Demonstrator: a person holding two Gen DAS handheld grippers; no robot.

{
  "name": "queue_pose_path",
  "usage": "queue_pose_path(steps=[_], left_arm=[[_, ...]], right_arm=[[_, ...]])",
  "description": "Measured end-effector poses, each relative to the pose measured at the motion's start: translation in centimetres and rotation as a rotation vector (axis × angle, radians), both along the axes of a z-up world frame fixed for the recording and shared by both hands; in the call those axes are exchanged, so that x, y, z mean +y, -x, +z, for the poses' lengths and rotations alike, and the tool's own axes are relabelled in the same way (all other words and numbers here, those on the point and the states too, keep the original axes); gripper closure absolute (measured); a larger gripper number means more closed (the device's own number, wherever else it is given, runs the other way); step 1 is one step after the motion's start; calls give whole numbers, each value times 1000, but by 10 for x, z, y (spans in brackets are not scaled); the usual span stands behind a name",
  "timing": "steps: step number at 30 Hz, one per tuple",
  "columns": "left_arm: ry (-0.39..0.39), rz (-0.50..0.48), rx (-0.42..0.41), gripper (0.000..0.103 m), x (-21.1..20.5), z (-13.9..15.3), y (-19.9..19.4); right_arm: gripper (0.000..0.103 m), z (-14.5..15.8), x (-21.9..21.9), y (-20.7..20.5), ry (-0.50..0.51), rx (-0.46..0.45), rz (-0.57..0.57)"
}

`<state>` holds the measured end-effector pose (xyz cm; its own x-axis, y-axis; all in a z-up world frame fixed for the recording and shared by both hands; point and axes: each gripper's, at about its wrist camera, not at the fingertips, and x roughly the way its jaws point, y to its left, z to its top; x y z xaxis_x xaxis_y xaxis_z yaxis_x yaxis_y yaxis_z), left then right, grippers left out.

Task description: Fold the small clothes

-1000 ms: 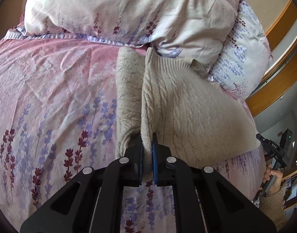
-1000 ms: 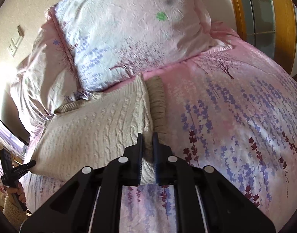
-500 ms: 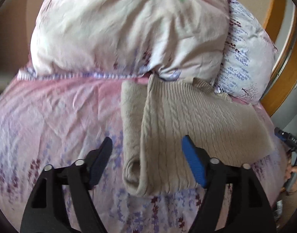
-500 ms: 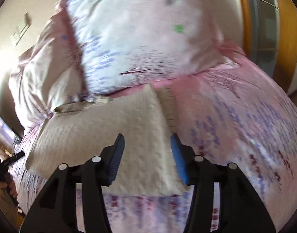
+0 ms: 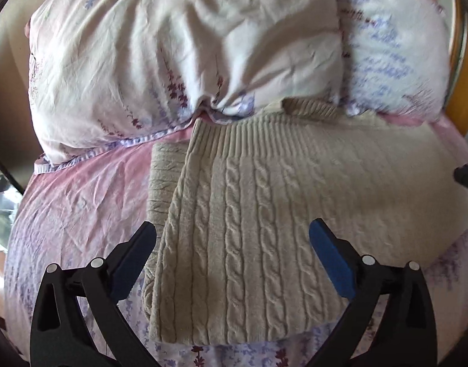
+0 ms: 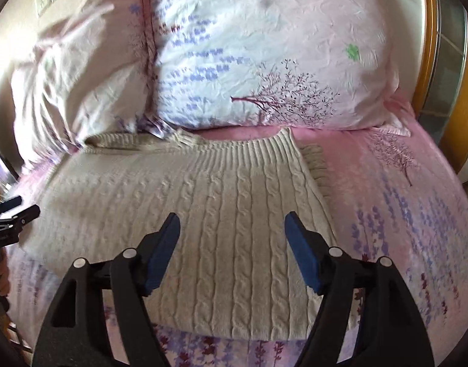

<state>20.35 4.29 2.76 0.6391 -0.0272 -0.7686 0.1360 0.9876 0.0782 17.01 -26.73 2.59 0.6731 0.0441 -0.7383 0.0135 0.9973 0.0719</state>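
A cream cable-knit sweater [image 5: 264,229] lies folded on a pink floral bed [image 5: 81,202], below two pillows [image 6: 264,55].

Both grippers, left [image 5: 234,253] and right [image 6: 232,244], are held with fingers spread, gripping nothing; one fold looks done, and further folding may remain.

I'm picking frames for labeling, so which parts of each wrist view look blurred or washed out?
Left wrist view: the cable-knit sweater is sharp centrally, while the right pillow is smeared. Right wrist view: the left pillow is blurred and overexposed, and the left gripper at the edge is soft.
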Motion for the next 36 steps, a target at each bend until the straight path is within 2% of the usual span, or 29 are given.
queue_pose_path(steps=[3, 4, 8, 12, 16, 22, 25, 29, 31, 32, 35, 36], left_arm=[[-2, -3, 55, 1, -2, -15, -5], [-5, -1, 77, 1, -3, -21, -7], [29, -1, 93, 1, 2, -27, -10], [138, 6, 92, 1, 22, -19, -11], [281, 84, 72, 1, 68, -9, -16], [397, 182, 142, 1, 122, -20, -32], [451, 189, 178, 1, 132, -29, -36], [469, 155, 177, 2, 130, -32, -34], [494, 137, 174, 9, 127, -31, -35], [512, 130, 173, 20, 124, -31, -37], [676, 100, 198, 35, 123, -36, -43], [709, 103, 205, 35, 123, -38, -44]], right_arm=[[32, -17, 6, -8, 56, 64, -1], [27, -24, 8, -9, 66, 74, -2], [19, -29, 3, -9, 50, 72, -12], [19, -23, 5, -10, 30, 66, -16], [19, -17, 18, -14, -7, 46, 11], [19, -15, 46, -34, -17, 42, 37], [19, -17, 60, -43, -17, 54, 48], [13, -23, 71, -47, 23, 61, 46], [12, -25, 74, -45, 33, 57, 48], [12, -25, 74, -45, 33, 56, 49], [11, -25, 73, -43, 28, 56, 48], [11, -25, 73, -44, 29, 56, 49]])
